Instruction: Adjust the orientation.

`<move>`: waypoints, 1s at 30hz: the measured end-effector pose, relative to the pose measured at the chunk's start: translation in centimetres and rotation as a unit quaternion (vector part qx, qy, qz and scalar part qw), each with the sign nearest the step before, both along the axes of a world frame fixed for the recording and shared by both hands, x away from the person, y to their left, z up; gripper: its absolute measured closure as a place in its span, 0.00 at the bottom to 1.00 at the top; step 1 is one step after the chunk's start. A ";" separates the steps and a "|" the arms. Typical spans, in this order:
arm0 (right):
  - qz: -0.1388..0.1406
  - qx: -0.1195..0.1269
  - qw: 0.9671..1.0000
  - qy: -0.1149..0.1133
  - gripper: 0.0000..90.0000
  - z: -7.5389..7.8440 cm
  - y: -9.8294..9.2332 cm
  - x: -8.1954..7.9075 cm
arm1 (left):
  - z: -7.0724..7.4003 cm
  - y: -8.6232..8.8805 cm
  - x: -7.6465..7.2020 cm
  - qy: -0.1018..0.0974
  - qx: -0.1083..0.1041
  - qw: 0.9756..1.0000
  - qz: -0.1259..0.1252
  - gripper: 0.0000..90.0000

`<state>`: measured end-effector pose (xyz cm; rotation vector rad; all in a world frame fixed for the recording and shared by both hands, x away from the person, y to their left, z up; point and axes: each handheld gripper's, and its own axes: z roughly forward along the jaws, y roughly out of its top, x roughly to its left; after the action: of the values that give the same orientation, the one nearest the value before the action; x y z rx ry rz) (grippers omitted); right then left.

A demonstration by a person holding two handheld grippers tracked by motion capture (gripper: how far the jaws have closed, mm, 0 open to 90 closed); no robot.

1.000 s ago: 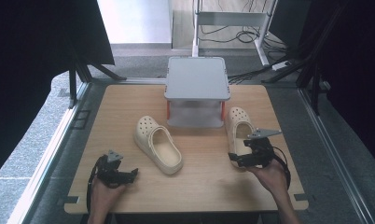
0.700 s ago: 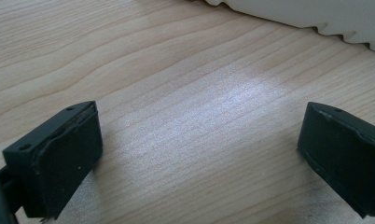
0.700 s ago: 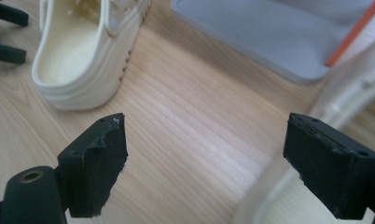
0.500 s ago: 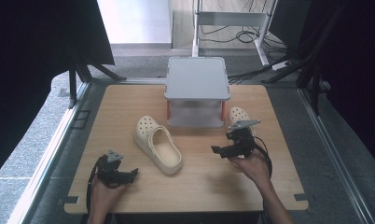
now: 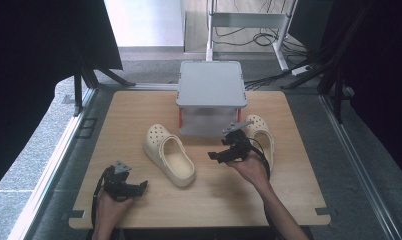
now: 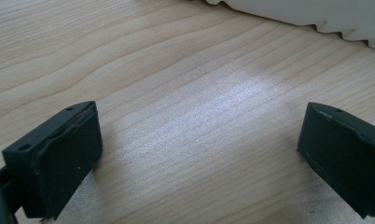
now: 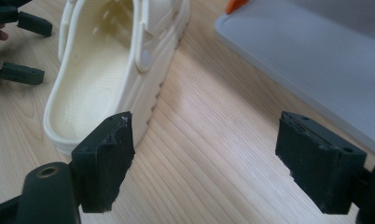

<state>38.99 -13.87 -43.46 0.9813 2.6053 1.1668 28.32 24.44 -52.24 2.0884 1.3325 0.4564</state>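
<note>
Inspecting the wooden surface (image 5: 139,107), I see my right gripper (image 5: 215,155) just right of the cream foam clog (image 5: 170,156) at centre, fingers apart and just been closing, nothing between them; my left gripper (image 5: 141,185) rests near-left, fingers apart, empty

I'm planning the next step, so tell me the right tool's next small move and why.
Probably ease the right tool on toward the nearer cream clog: its jaws, just closing a little, stand apart with bare wooden table between them, and the clog lies just beyond one jaw, untouched.
</note>
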 end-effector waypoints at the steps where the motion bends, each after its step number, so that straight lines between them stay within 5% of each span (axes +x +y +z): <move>1: 0.003 -0.002 1.000 0.000 0.22 -0.1 0.3 0.1 | 0.0 0.0 0.0 0.000 0.000 1.000 0.000 0.00; 17: 0.061 -0.030 0.998 0.007 0.35 -0.8 9.1 2.4 | 0.0 0.2 0.0 0.001 0.003 1.000 -0.001 0.00; 30: 0.031 -0.039 0.998 0.035 0.64 -2.0 13.2 5.1 | 0.0 0.2 0.0 0.000 0.002 1.000 -0.001 0.00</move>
<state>44.12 -0.62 -45.51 0.9483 2.7319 1.0525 28.30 24.61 -52.23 2.0936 1.3305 0.4579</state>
